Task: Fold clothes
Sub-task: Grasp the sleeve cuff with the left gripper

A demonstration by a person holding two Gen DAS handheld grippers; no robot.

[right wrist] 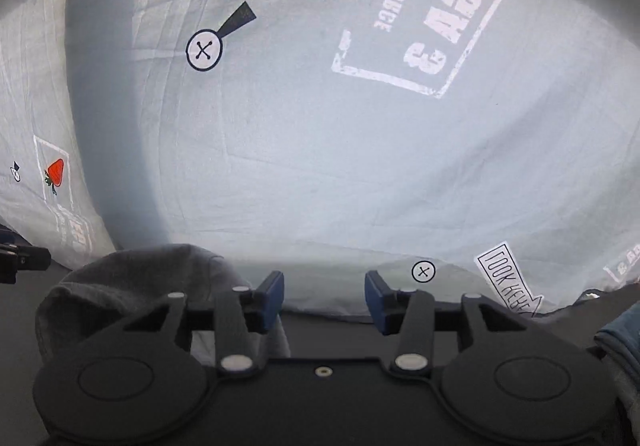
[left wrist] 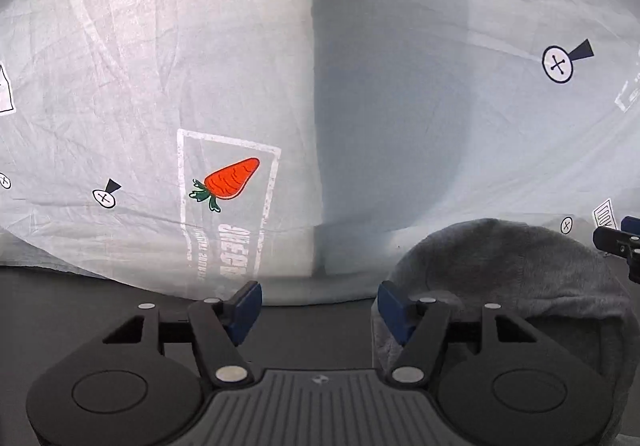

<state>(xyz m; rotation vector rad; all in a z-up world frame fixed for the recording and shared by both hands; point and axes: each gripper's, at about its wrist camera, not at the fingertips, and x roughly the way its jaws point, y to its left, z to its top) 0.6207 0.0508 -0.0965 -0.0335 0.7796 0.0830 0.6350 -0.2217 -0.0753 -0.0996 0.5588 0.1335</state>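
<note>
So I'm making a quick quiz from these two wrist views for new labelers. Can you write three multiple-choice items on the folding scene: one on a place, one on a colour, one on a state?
1. Where does the grey garment lie in the left wrist view?
A. beside the right-hand finger
B. beside the left-hand finger
C. over the carrot picture

2. What colour is the carrot picture on the printed sheet?
A. blue
B. orange-red
C. yellow

3. How do the jaws of the left gripper and right gripper stand?
A. both shut on cloth
B. one open, one shut
C. both open, holding nothing

Answers: 1 A, the grey cloth bunches by that finger. 2 B, it is orange-red with green leaves. 3 C, each view shows a bare gap between the blue fingers.
</note>
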